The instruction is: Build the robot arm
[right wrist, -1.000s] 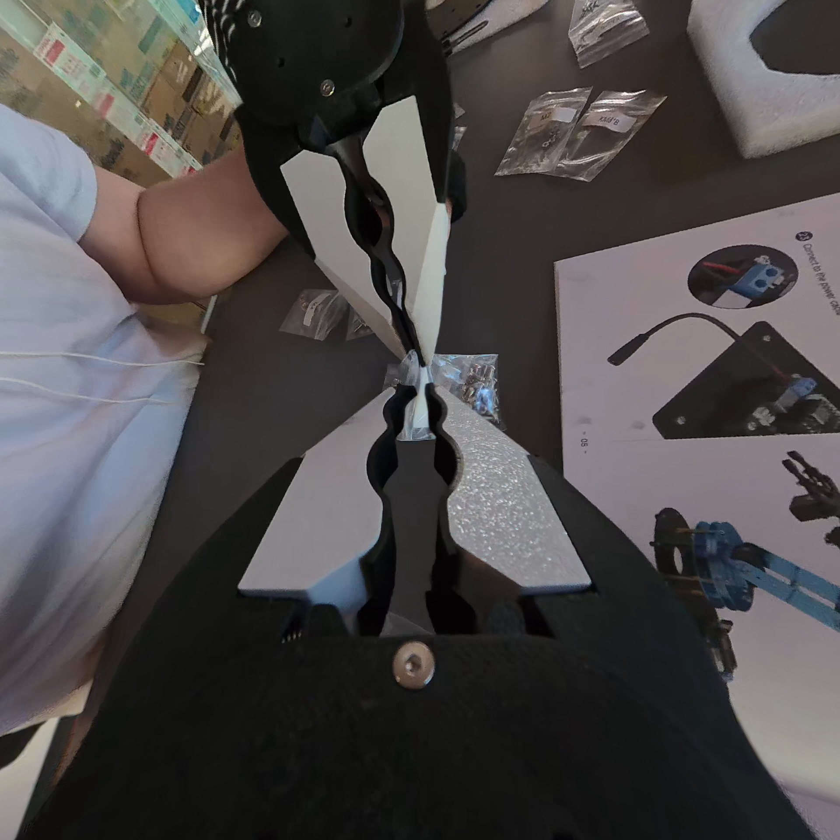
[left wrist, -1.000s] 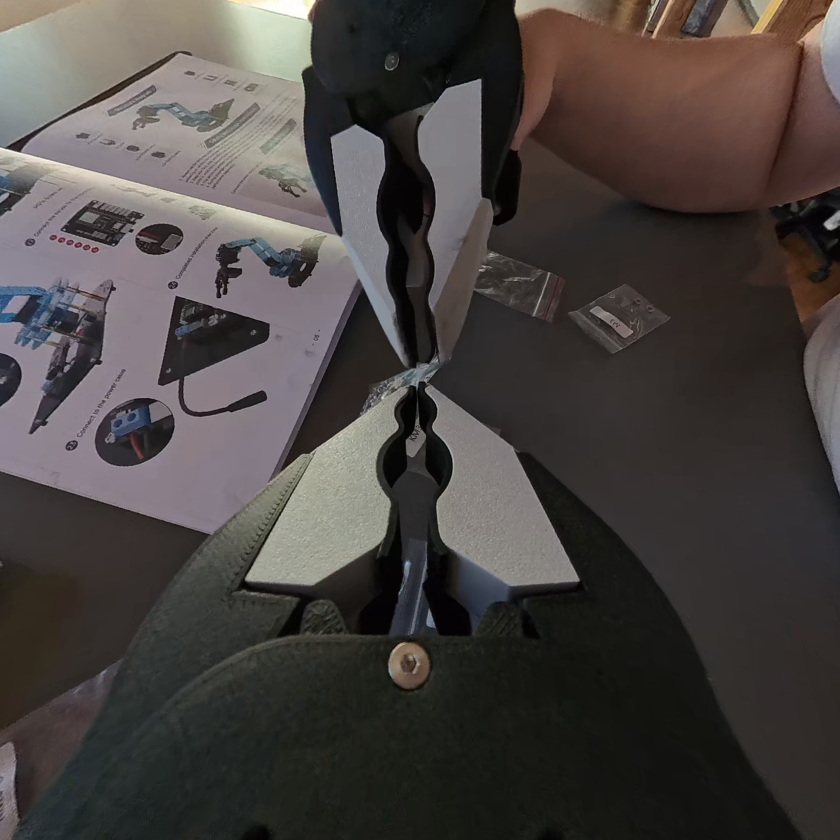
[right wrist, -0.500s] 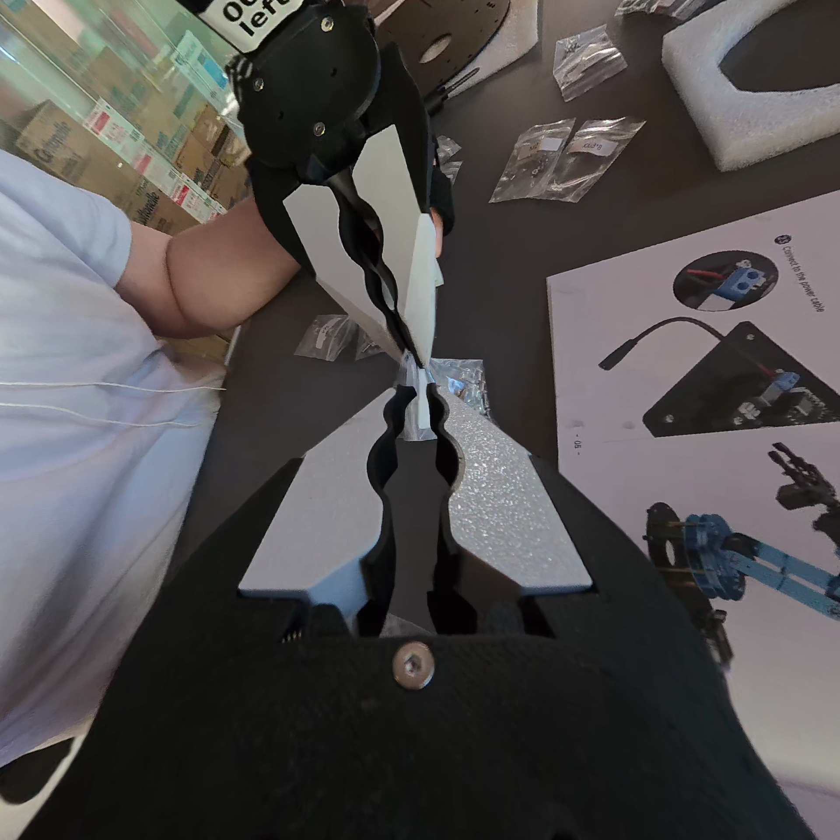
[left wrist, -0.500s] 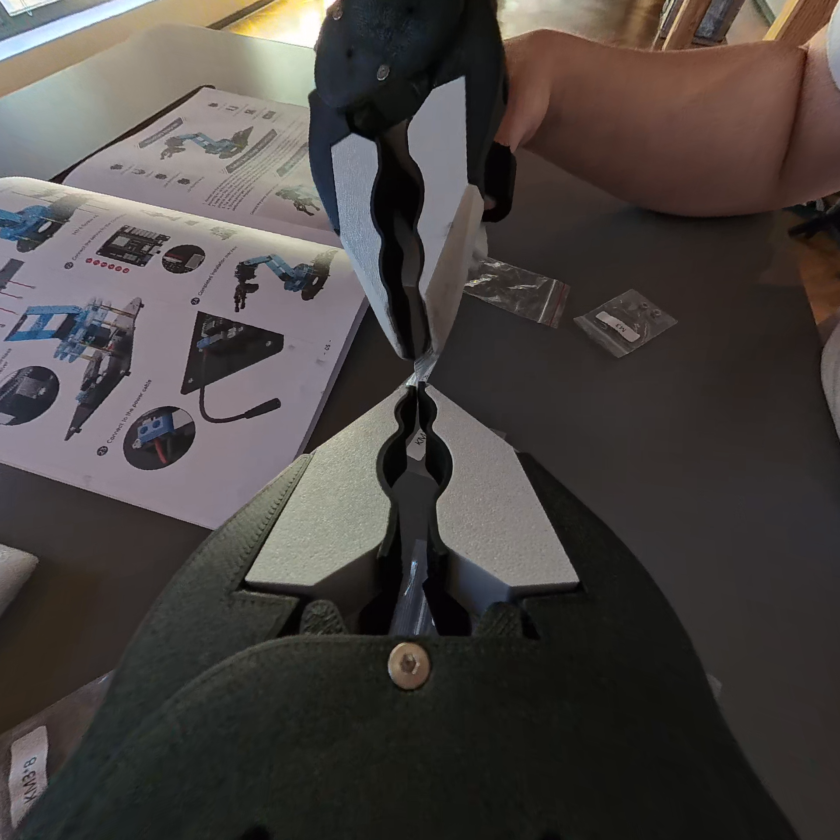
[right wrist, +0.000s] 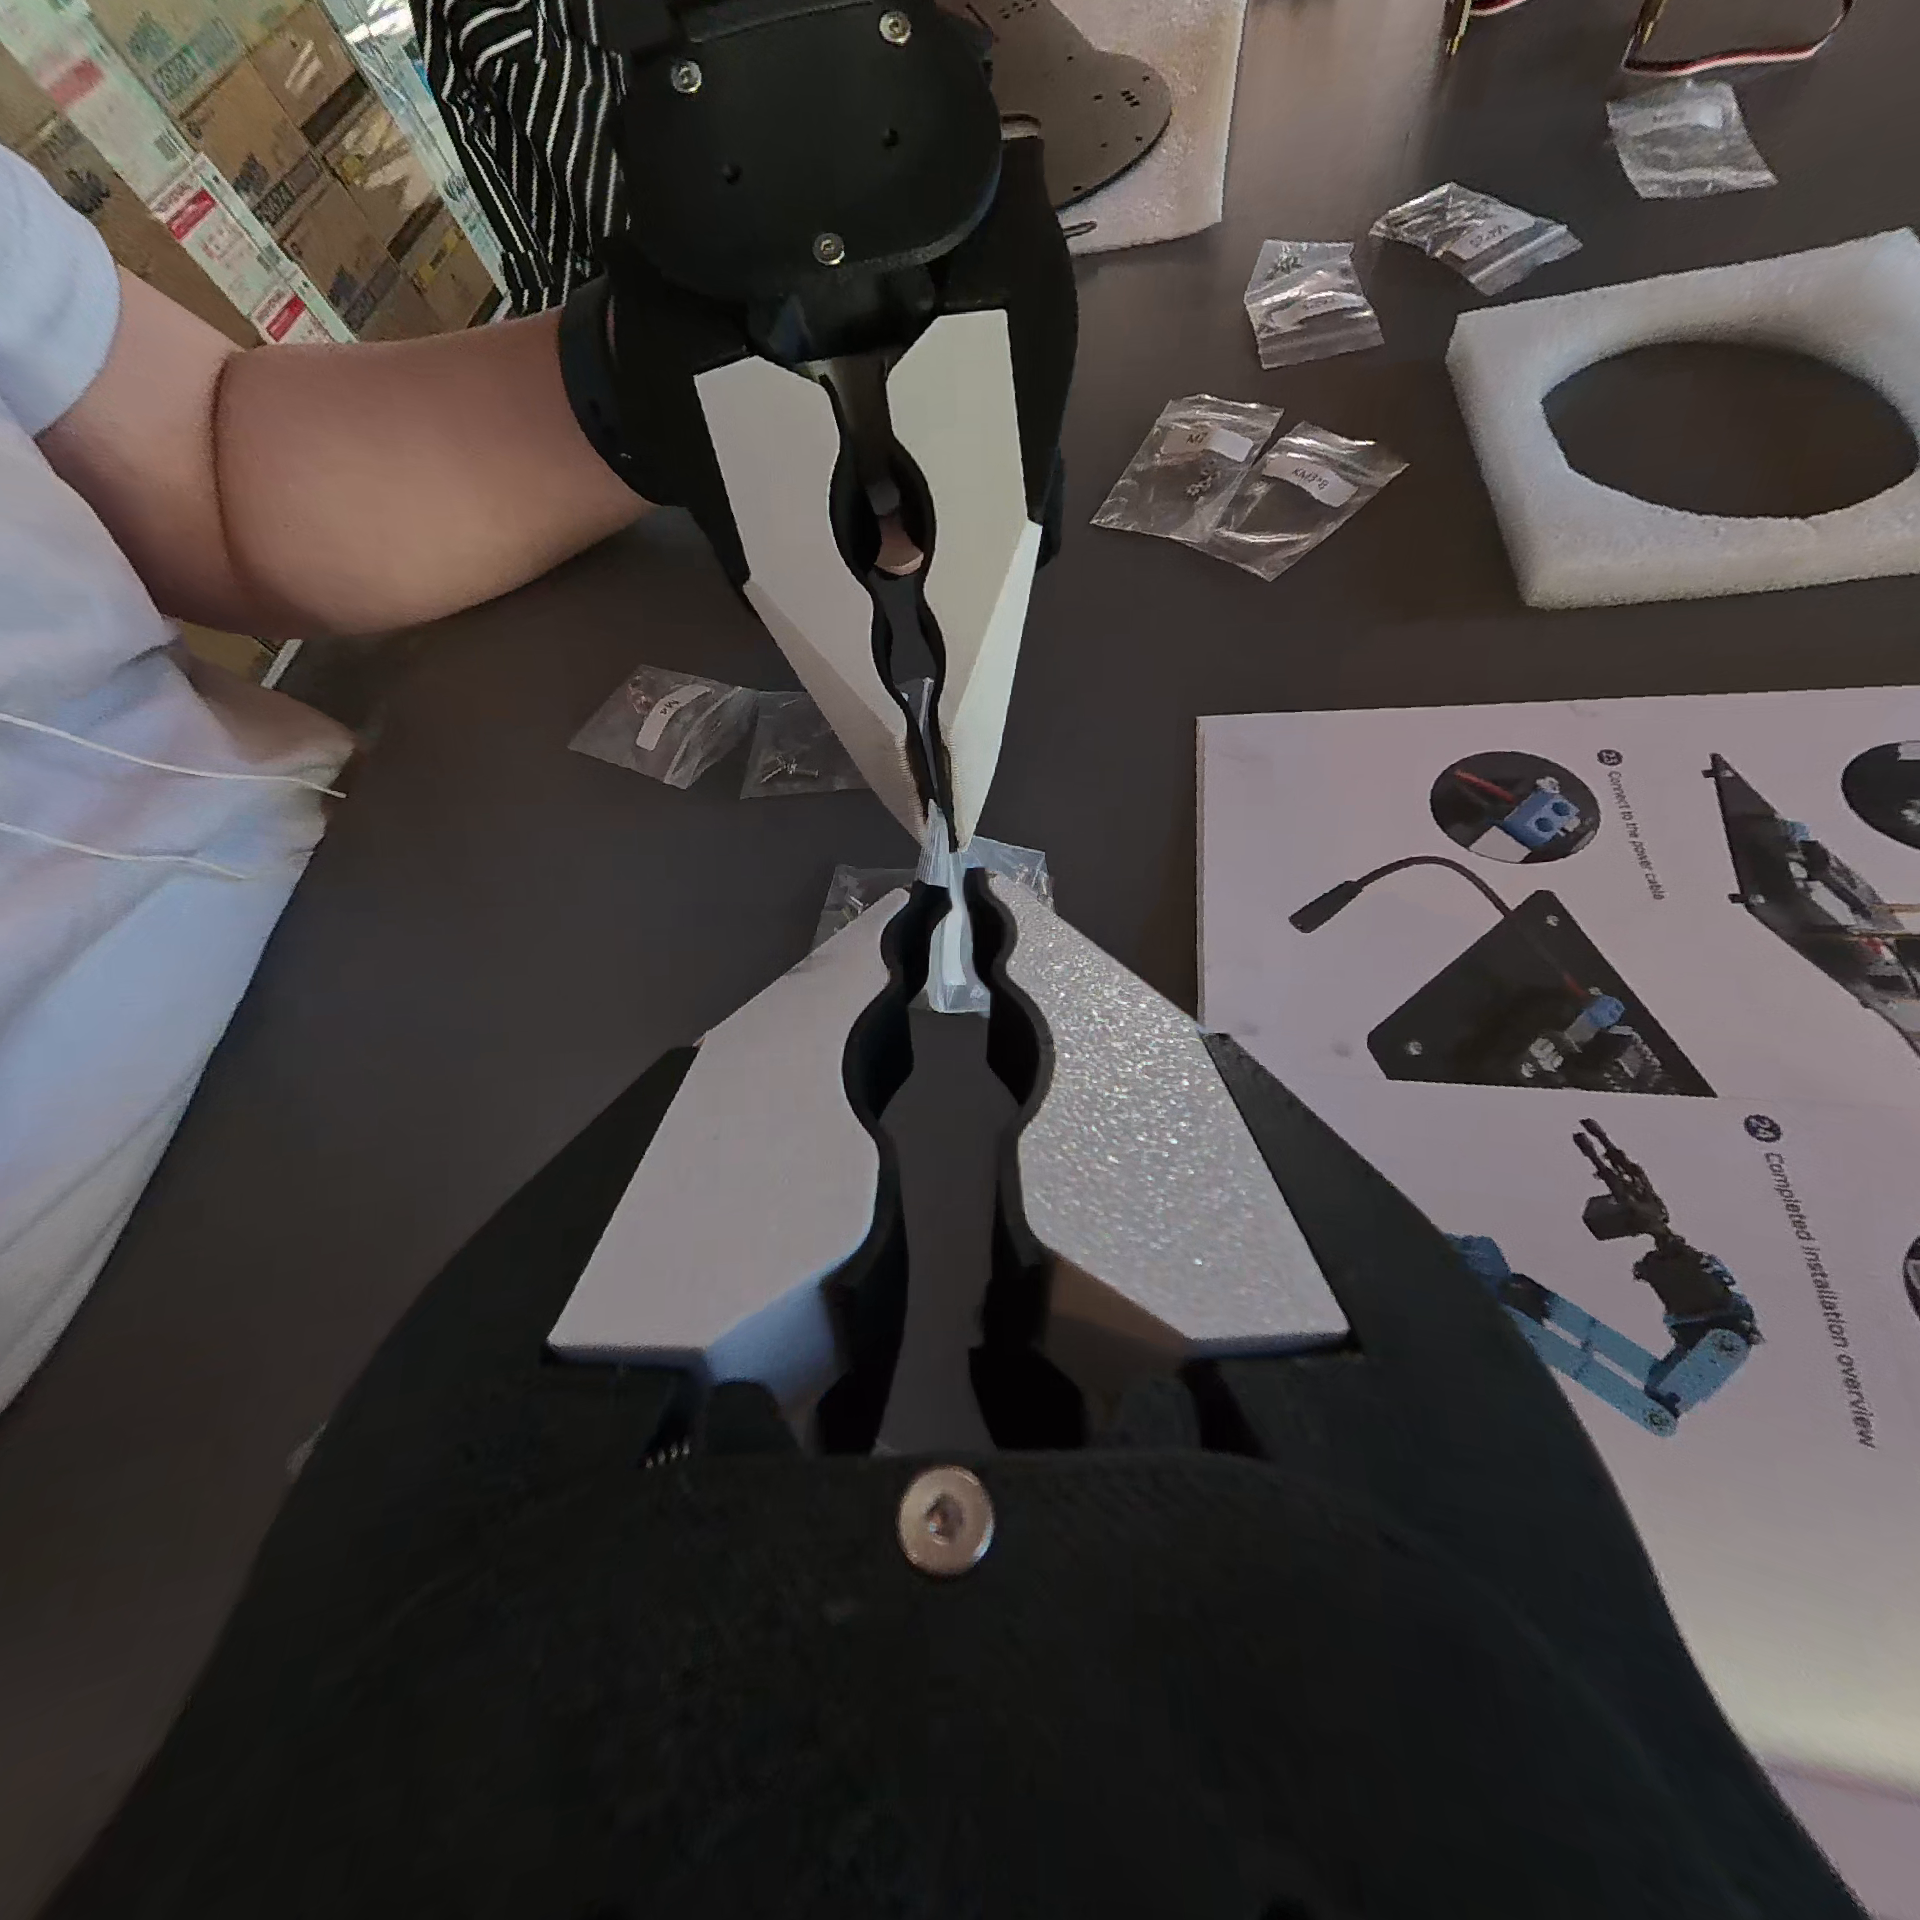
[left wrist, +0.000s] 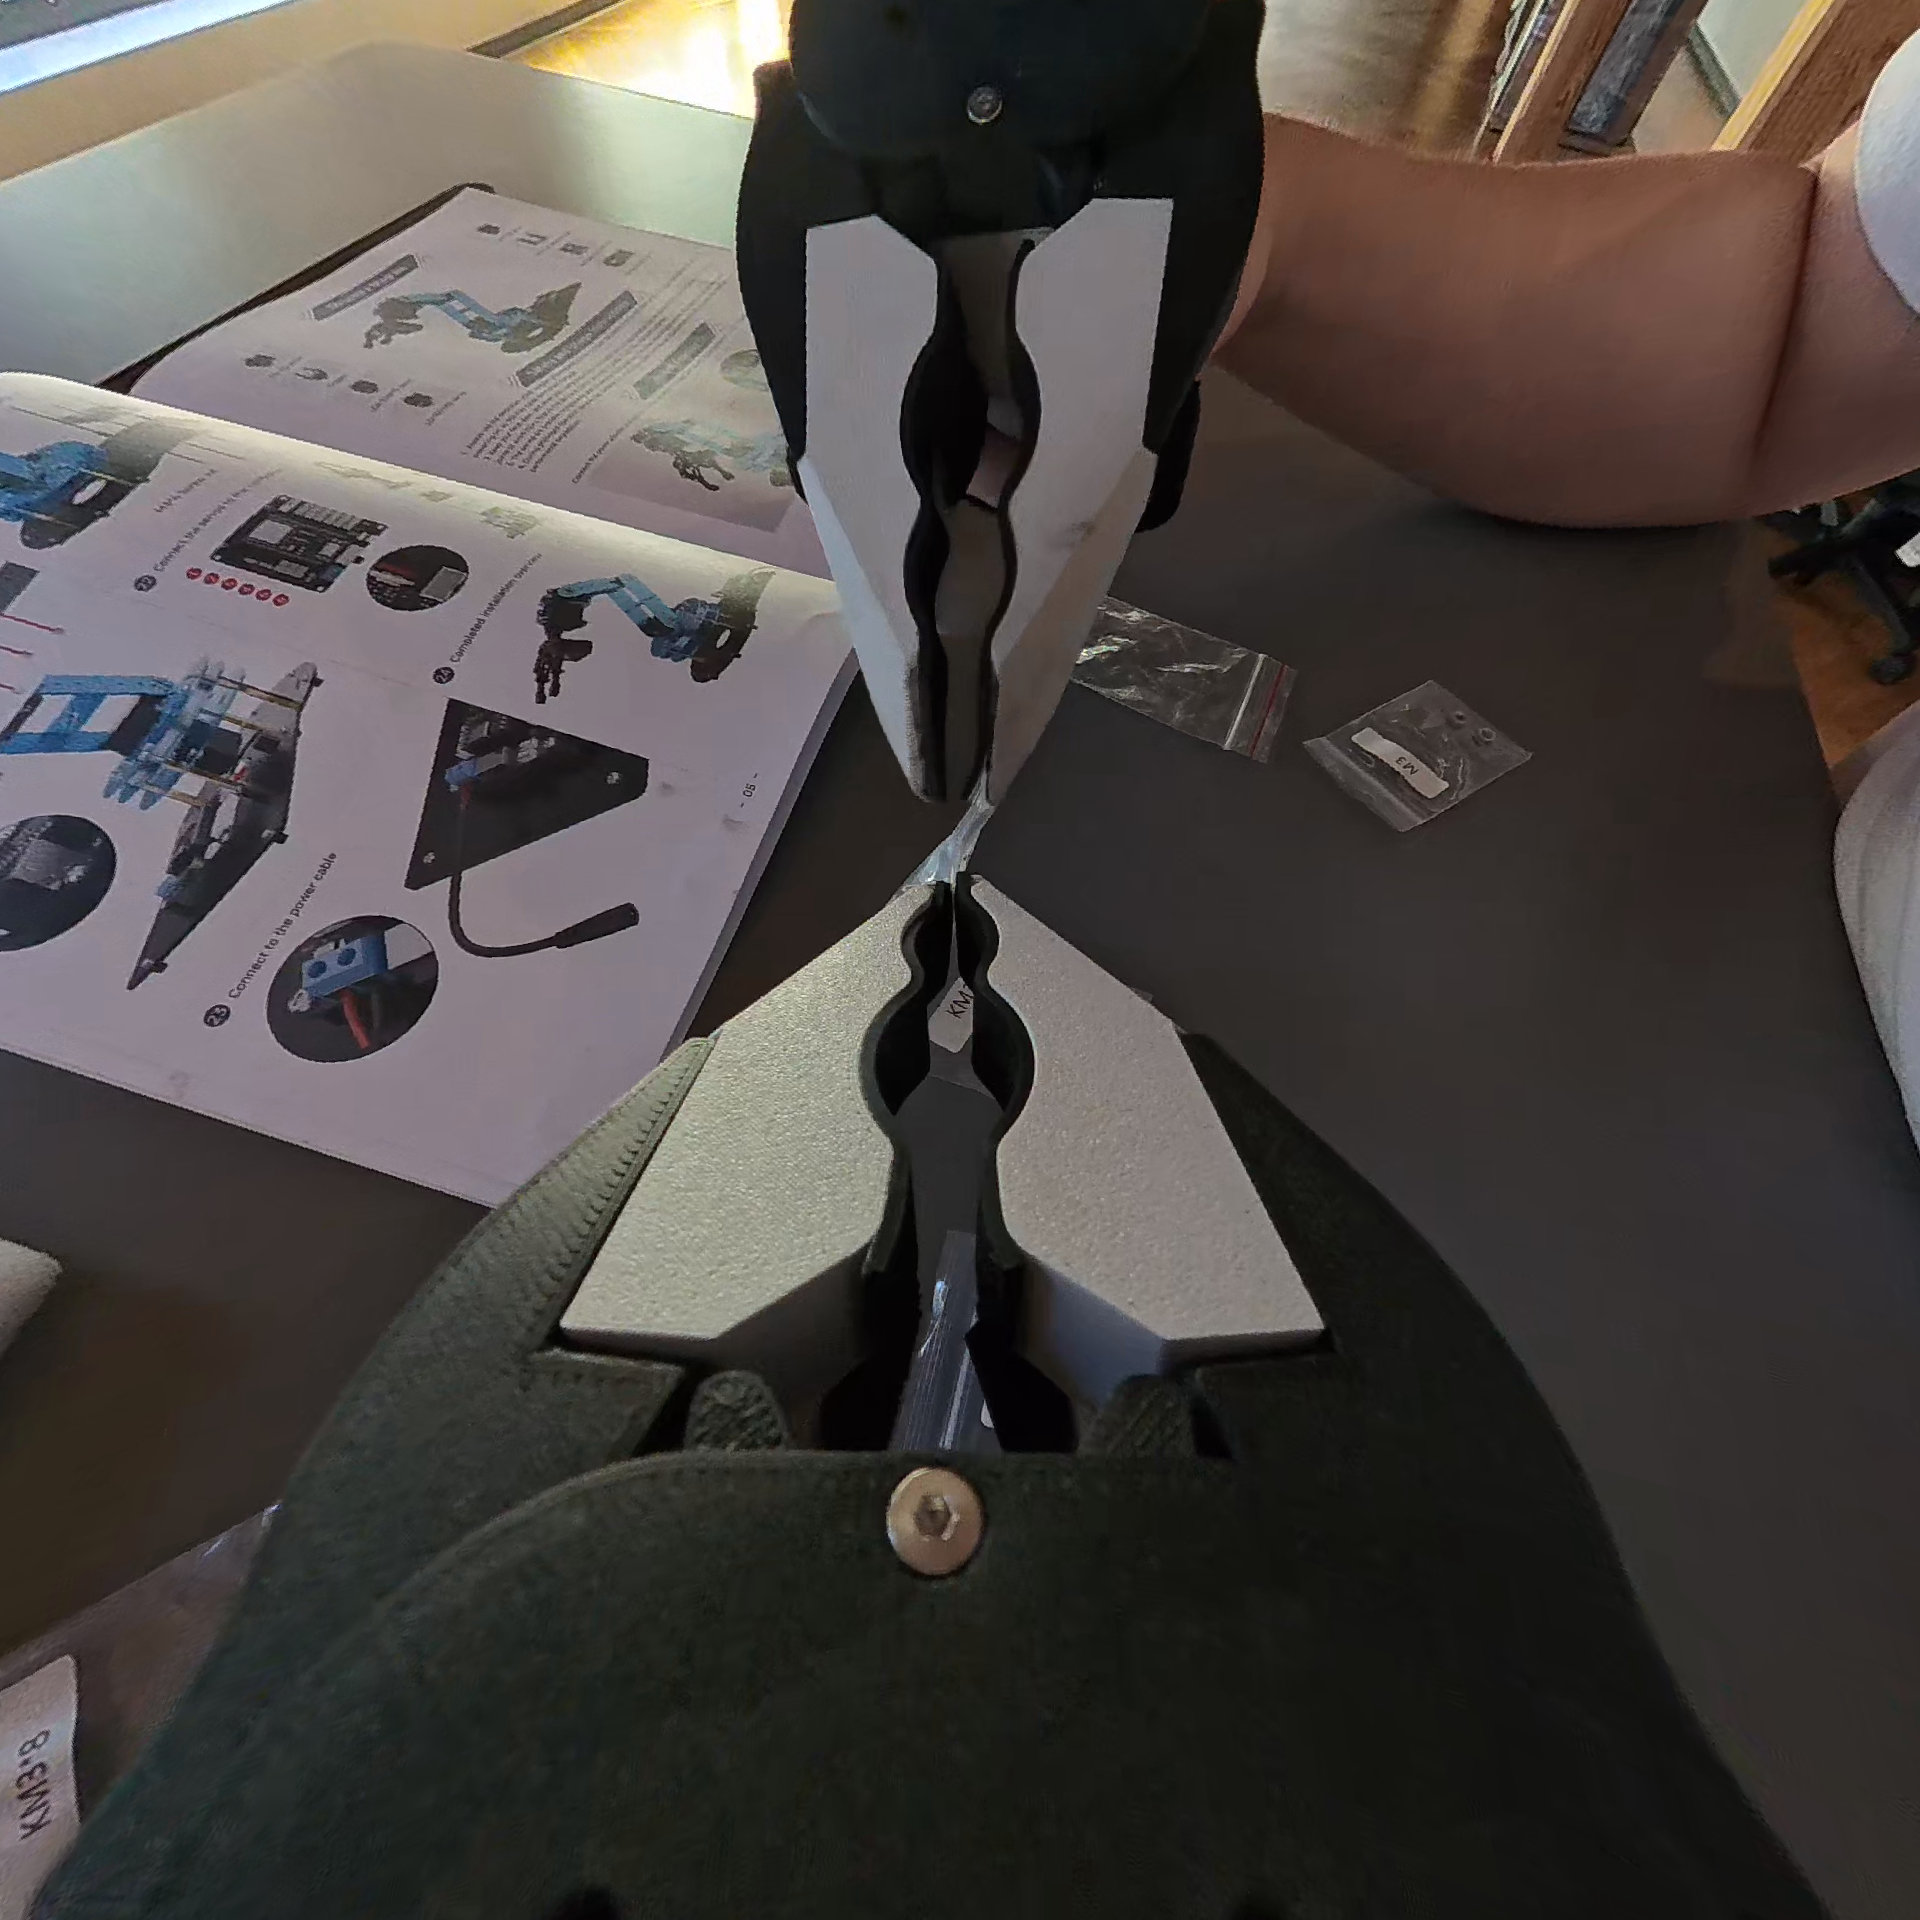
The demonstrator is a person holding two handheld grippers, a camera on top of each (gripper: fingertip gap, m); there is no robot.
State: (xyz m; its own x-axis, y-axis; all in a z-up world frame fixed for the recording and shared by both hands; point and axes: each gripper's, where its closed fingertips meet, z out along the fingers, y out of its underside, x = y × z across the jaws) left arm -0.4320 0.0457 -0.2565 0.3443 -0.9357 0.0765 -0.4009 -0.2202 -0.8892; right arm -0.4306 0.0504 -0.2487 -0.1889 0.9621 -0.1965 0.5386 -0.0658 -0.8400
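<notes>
A small clear plastic bag [left wrist: 954, 844] with a white label is pinched between both grippers, tip to tip, above the dark table [left wrist: 1455, 1143]. My left gripper [left wrist: 951, 891] is shut on one edge of the bag. My right gripper [left wrist: 954, 790] comes from the top of the left wrist view and is shut on the other edge. In the right wrist view my right gripper [right wrist: 951, 883] holds the bag [right wrist: 951, 961] with the label strip between its jaws. The left gripper [right wrist: 940, 831] meets it from above. The bag's contents are mostly hidden behind the fingers.
An open instruction manual [left wrist: 364, 727] lies on the table; it also shows in the right wrist view [right wrist: 1558, 1039]. Several small parts bags [left wrist: 1184, 675] [left wrist: 1413, 769] [right wrist: 1247, 478] [right wrist: 707, 727] are scattered around. A white foam ring [right wrist: 1507, 436] lies far right. The person's forearms [left wrist: 1507, 332] [right wrist: 395, 478] rest behind each gripper. The grippers are tip to tip, or close to it.
Both grippers stay shut on the bag. Their tips have drawn slightly apart, so the bag stretches between them. Each gripper has turned and now faces the other more squarely.
</notes>
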